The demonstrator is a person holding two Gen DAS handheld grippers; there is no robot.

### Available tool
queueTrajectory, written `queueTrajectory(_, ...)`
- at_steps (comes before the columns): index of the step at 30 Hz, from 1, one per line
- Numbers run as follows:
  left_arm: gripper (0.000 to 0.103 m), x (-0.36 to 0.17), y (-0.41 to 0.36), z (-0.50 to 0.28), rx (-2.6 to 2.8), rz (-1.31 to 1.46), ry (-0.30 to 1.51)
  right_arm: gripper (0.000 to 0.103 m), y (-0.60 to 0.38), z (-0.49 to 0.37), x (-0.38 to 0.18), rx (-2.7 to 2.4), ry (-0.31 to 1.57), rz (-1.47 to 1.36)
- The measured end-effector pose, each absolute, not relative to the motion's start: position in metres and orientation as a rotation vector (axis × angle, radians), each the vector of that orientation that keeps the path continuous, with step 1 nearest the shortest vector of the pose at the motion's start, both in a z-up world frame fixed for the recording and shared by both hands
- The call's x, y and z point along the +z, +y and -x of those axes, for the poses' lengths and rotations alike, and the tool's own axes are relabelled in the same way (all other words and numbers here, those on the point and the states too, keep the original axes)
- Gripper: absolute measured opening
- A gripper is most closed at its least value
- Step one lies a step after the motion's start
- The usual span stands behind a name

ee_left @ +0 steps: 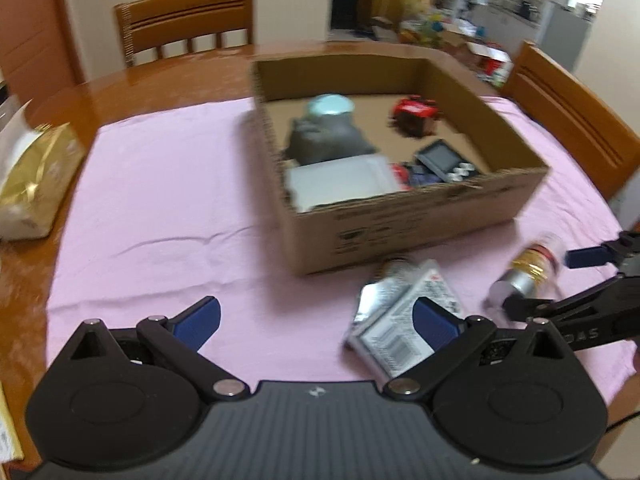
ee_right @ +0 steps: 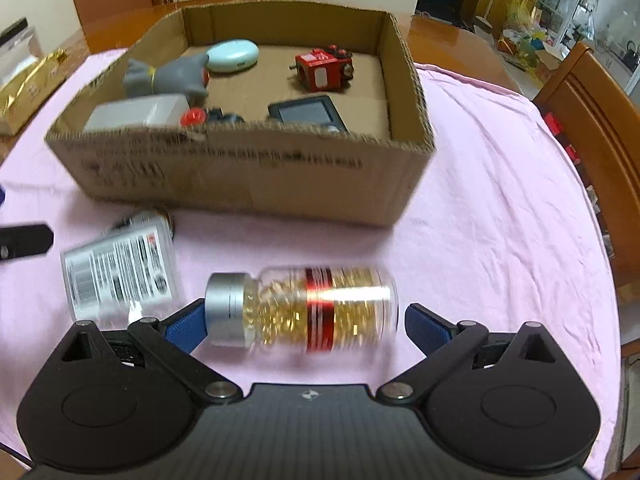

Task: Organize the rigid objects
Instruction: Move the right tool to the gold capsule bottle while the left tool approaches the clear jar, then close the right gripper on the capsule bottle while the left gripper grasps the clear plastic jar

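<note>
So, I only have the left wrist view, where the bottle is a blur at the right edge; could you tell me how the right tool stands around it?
Observer: The right tool is open, and the bottle lies on its side between its fingers.
Operator: Which way does the cap point, please?
Observer: The silver cap points towards the tool's left finger; the glass base stops just short of the right finger.
Operator: And what is inside it?
Observer: Golden capsules, packed nearly full.
</note>
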State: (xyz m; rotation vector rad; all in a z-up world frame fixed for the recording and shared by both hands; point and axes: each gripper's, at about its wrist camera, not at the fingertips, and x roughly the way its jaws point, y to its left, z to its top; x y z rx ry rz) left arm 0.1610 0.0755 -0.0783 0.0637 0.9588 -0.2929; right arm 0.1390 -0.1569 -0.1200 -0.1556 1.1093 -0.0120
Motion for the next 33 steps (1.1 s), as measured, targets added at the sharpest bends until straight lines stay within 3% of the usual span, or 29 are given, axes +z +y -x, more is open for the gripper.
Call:
queueTrajectory(14, 0.102, -0.065, 0.013, -0.131, -0.696, -0.287, 0.94, 0.103, -0.198, -0.123, -0.137, 0.136, 1.119, 0.188)
queueTrajectory(33, 0.102, -0.097, -0.037, -0.124, -0.98, -0.582, 1.001, 0.103, -0.21, -0.12, -0.139, 0.267, 1.078, 0.256)
